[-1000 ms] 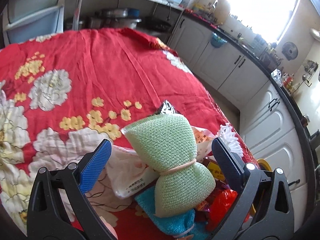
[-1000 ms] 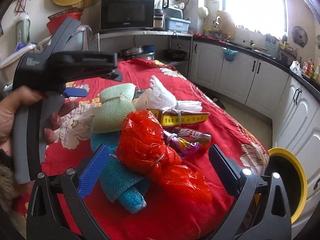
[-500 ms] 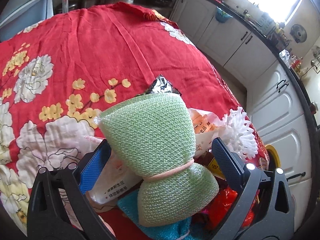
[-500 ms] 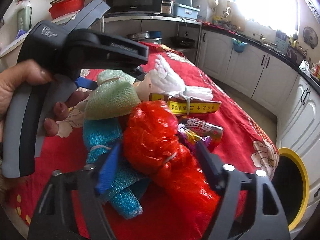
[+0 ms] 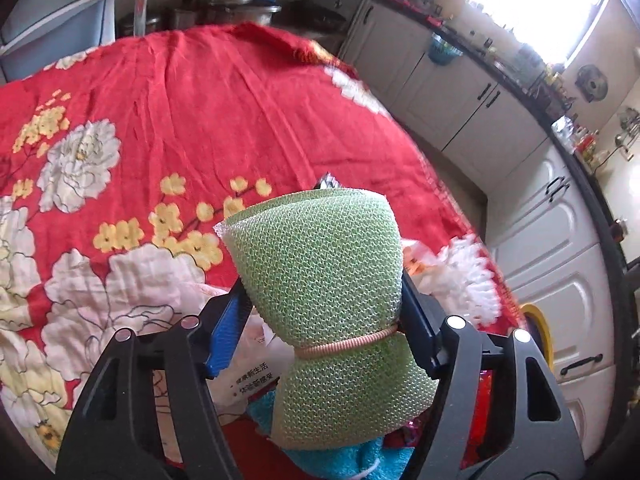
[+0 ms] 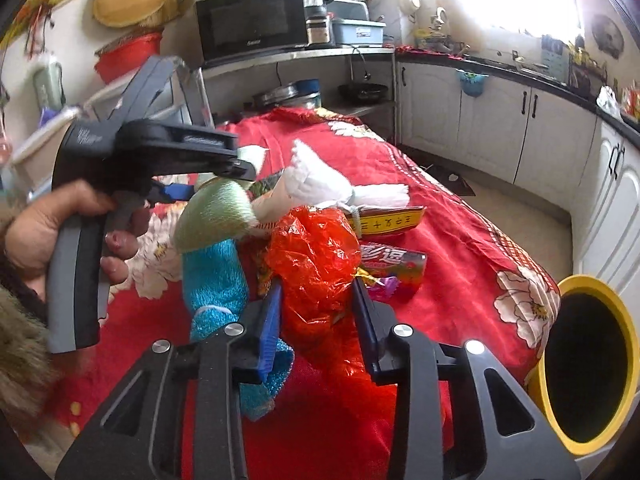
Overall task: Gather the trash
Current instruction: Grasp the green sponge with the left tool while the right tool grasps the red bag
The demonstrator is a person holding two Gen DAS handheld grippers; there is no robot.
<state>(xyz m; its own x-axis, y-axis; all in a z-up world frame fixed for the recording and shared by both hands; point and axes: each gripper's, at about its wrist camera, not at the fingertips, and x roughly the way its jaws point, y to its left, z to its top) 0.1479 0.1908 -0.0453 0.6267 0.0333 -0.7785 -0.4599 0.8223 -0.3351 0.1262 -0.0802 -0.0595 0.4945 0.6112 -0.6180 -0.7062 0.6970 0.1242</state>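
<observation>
On the red flowered desk (image 5: 224, 92), both grippers are closing on trash.
Left gripper (image 5: 322, 300): jaws closing, pads against the green mesh sponge (image 5: 328, 280) in the pile. Right gripper (image 6: 318, 312): jaws closing narrowly around the red plastic bag (image 6: 316, 256), beside the blue sponge (image 6: 216, 280); a yellow bin (image 6: 624, 328) stands at the desk edge.

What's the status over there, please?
Left gripper jaws closing around green mesh bundle. Right gripper jaws closing on red plastic bag. Yellow bin unobstructed.
</observation>
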